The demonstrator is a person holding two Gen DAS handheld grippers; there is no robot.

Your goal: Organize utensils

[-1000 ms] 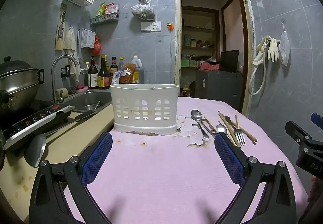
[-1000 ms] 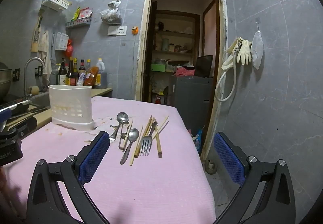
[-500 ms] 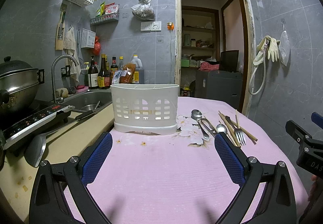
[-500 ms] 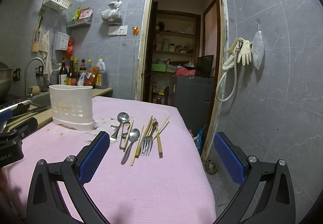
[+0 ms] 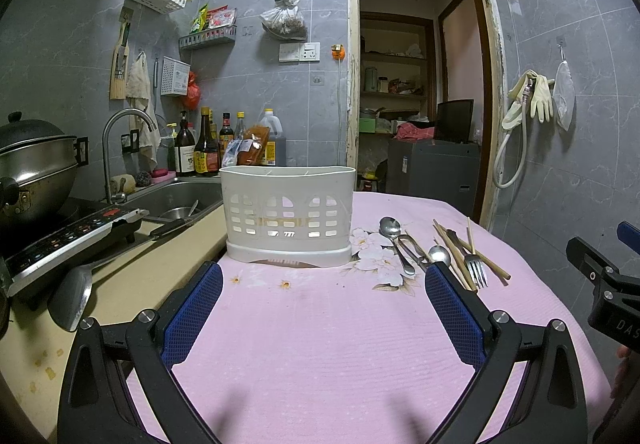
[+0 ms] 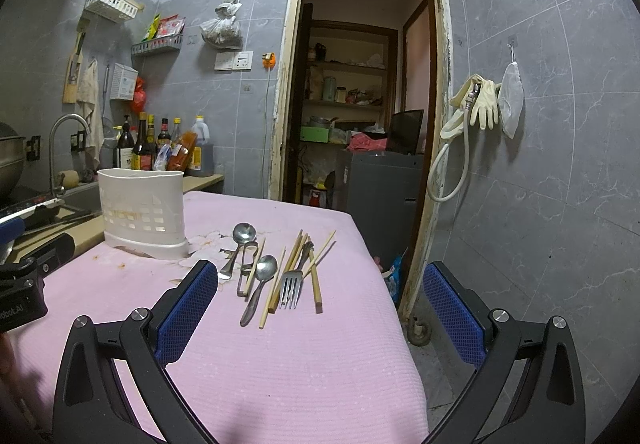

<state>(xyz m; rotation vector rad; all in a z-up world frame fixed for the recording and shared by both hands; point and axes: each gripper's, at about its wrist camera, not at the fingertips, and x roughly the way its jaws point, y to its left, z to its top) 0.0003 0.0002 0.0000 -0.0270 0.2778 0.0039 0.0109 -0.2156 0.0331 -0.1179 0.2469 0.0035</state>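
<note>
A white slotted utensil caddy (image 5: 289,218) (image 6: 143,213) stands upright at the far left of a pink cloth-covered table (image 5: 320,344). To its right lie two spoons (image 6: 240,244), a fork (image 6: 291,286), a metal peeler and several wooden chopsticks (image 6: 298,268) in a loose bunch (image 5: 440,252). My left gripper (image 5: 322,308) is open, low over the cloth, in front of the caddy and apart from it. My right gripper (image 6: 320,300) is open too, just short of the utensil bunch, nothing between its fingers.
A sink (image 5: 176,200) with a tap, an induction hob (image 5: 60,240) with a steel pot and a row of bottles (image 5: 208,148) line the counter on the left. The table's right edge (image 6: 384,304) drops to the floor by an open doorway (image 6: 360,104).
The right gripper has crept slightly forward toward the utensils. The left gripper has hardly moved.
</note>
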